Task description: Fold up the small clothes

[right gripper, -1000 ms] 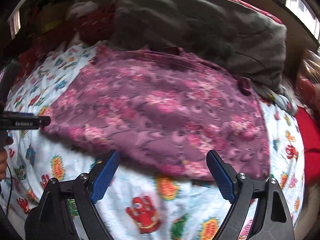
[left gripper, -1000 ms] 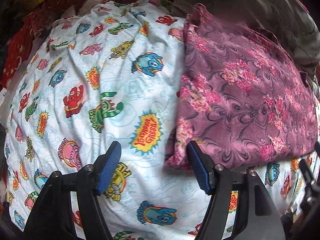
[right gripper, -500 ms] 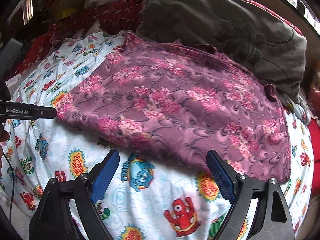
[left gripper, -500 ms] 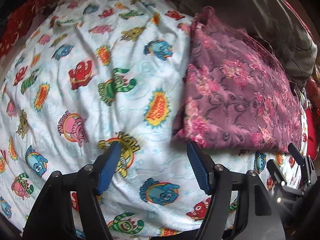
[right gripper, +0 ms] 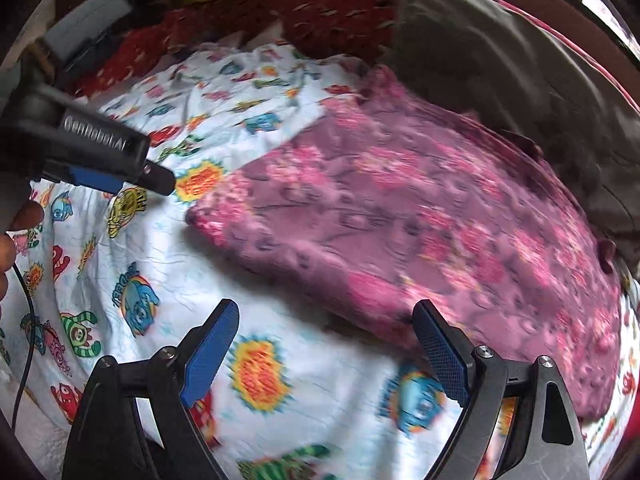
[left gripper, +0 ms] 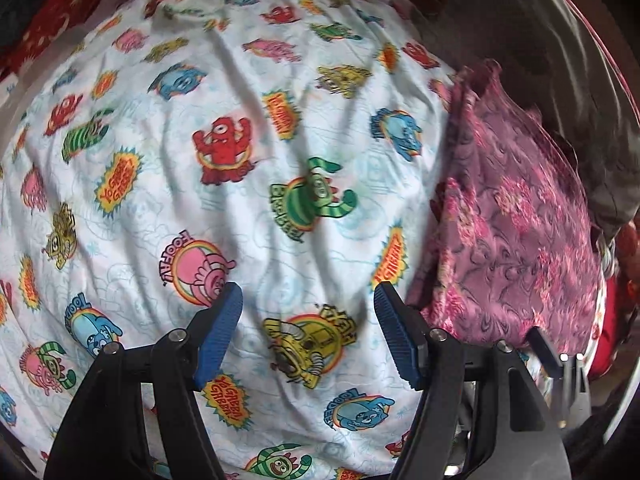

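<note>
A purple garment with pink flowers lies folded flat on a white cartoon-print sheet. In the left wrist view the garment is at the right, and my left gripper hangs open above bare sheet, just left of the garment's near corner, with nothing between its blue pads. My right gripper is open too, over the sheet in front of the garment's near edge, its right finger close to that edge. The left gripper shows side-on at the left of the right wrist view.
A grey cushion lies behind the garment, and red patterned cloth is bunched at the back. A hand and a thin black cable are at the left edge. The right gripper's tip shows at the lower right.
The left gripper has slid left, off the garment's corner and over open sheet. The right gripper has shifted left and back, so more sheet shows before the garment. Both have rolled and stayed open.
</note>
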